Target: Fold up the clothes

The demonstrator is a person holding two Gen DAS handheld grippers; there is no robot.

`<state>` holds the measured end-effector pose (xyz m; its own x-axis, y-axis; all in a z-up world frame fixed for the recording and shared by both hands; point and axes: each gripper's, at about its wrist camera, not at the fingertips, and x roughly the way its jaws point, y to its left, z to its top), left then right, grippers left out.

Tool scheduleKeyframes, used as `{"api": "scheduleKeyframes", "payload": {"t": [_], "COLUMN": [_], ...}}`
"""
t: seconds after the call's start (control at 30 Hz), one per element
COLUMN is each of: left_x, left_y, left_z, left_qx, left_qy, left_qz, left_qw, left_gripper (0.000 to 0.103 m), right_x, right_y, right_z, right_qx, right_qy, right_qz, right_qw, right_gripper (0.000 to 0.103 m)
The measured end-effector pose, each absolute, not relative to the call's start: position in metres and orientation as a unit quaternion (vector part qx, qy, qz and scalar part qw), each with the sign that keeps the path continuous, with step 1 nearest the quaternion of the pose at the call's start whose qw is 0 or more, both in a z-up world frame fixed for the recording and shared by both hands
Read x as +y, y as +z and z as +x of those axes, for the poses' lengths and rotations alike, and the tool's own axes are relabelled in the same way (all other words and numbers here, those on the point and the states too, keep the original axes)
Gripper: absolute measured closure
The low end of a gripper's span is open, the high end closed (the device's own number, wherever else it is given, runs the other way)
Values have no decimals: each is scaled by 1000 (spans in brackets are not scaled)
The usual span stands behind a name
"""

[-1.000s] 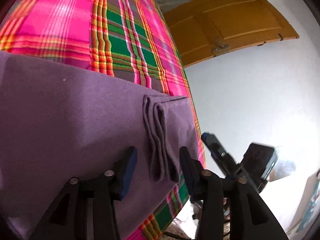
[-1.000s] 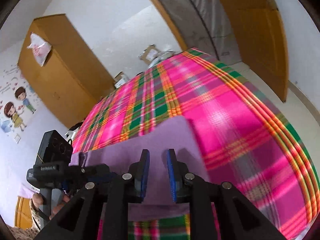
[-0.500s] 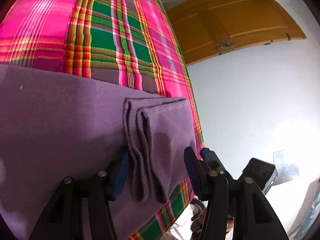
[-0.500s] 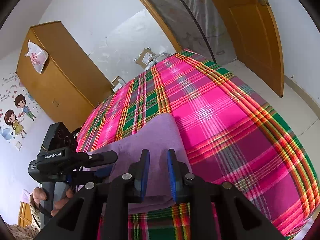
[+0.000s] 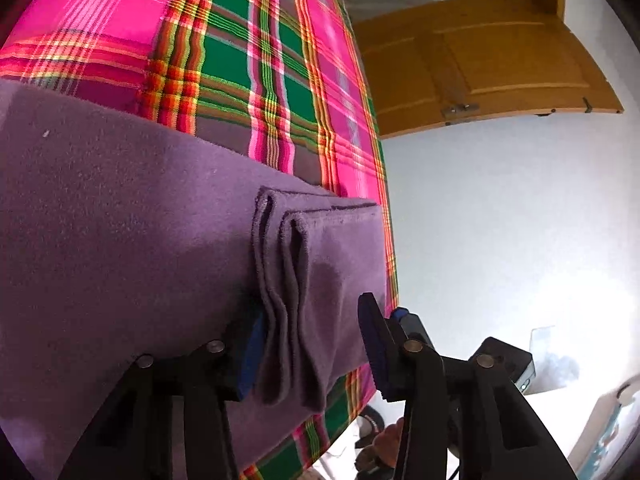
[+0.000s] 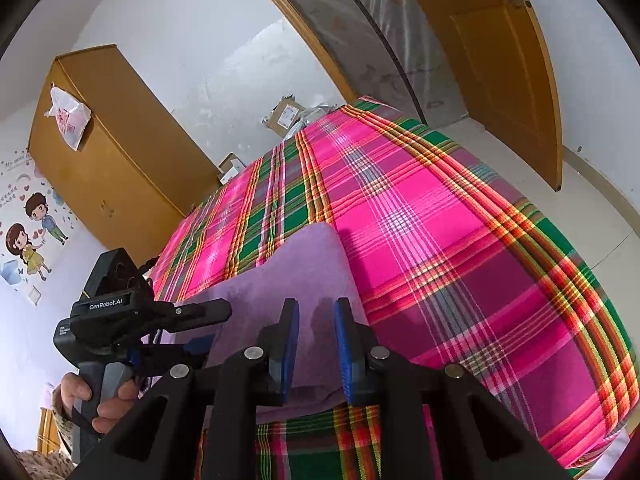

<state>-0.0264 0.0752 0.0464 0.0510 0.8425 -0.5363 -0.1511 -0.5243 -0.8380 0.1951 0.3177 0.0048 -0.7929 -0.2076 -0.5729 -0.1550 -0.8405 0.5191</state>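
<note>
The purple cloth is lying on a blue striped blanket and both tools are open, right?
Not quite. The blanket under the purple cloth is pink and green plaid, not blue striped, as the right wrist view shows. Both the left tool and right tool are open.

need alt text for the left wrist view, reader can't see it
The open left hand-held gripper straddles a folded flap of purple cloth, one finger on each side of the layered fold. The cloth lies on a pink and green plaid bed. Behind are a white wall and a wooden door.
</note>
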Motion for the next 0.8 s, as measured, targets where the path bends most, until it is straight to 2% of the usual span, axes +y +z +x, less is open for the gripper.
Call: {"api": "scheduleKeyframes", "payload": {"t": [0.1, 0.13, 0.27, 0.33, 0.43, 0.53, 0.8], "left_x": [76, 75, 74, 73, 69, 63, 50], "left_y": [39, 36, 38, 40, 44, 54, 77], "left_z": [-25, -24, -25, -25, -24, -24, -23], "left_qx": [-278, -279, -285, -289, -308, -322, -353], "left_qy": [620, 617, 618, 619, 615, 617, 618], "left_qz": [-616, -619, -613, -607, -588, -568, -524], "left_qw": [399, 396, 401, 407, 425, 439, 467], "left_gripper": [86, 89, 89, 94, 94, 94, 95], "right_x": [317, 316, 317, 318, 317, 309, 282], "right_y": [6, 7, 10, 11, 14, 18, 12], "right_z": [196, 197, 199, 200, 203, 210, 223], "right_qx": [-278, -276, -269, -267, -251, -201, -103], "right_qy": [-906, -906, -909, -911, -916, -928, -941], "right_qz": [321, 320, 318, 315, 312, 312, 321], "right_qw": [13, 13, 8, 6, -1, -17, -20], "right_gripper": [85, 85, 85, 84, 84, 72, 63]}}
